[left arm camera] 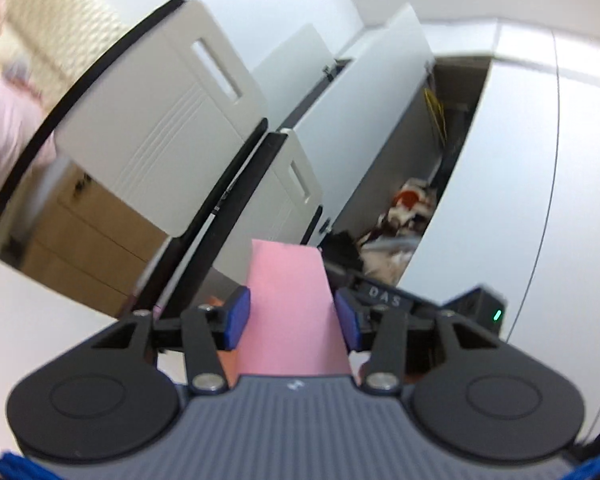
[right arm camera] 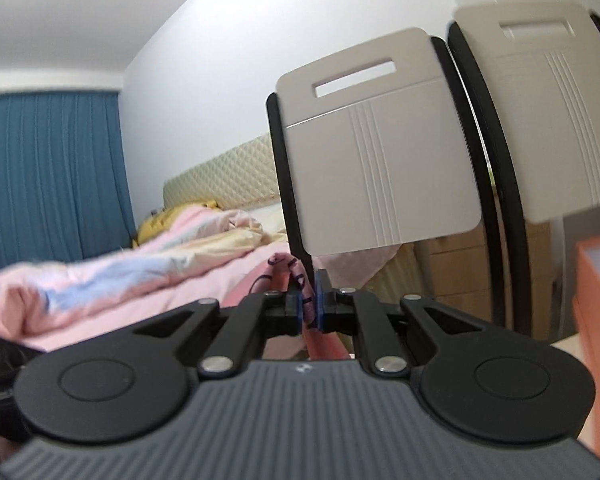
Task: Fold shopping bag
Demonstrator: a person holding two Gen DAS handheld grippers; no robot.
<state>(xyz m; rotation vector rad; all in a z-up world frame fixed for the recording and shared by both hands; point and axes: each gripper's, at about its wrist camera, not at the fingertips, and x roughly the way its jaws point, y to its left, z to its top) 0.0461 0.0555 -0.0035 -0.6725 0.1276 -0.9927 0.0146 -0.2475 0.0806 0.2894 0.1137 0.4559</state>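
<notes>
The shopping bag shows in the left wrist view as a flat pink panel (left arm camera: pixel 290 312) with a salmon part lower left. The panel fills the gap between the blue pads (left arm camera: pixel 239 318) of my left gripper (left arm camera: pixel 294 320), whose jaws stand well apart. In the right wrist view my right gripper (right arm camera: pixel 309 300) is shut on a thin pink strap with dark marks (right arm camera: pixel 300 276), seemingly the bag's handle. Salmon bag material (right arm camera: pixel 324 348) hangs below the fingers. An orange-salmon bag wall with a pale inside (right arm camera: pixel 596 320) stands at the right edge.
Two white chair backs with slot handles on black frames (left arm camera: pixel 160 120) (right arm camera: pixel 380 152) stand close ahead. A bed with a pink duvet (right arm camera: pixel 100 280) and a blue curtain (right arm camera: pixel 52 176) lie left. An open wardrobe with clothes (left arm camera: pixel 404 216), wooden drawers (left arm camera: pixel 80 232), and a black device with a green light (left arm camera: pixel 496 314).
</notes>
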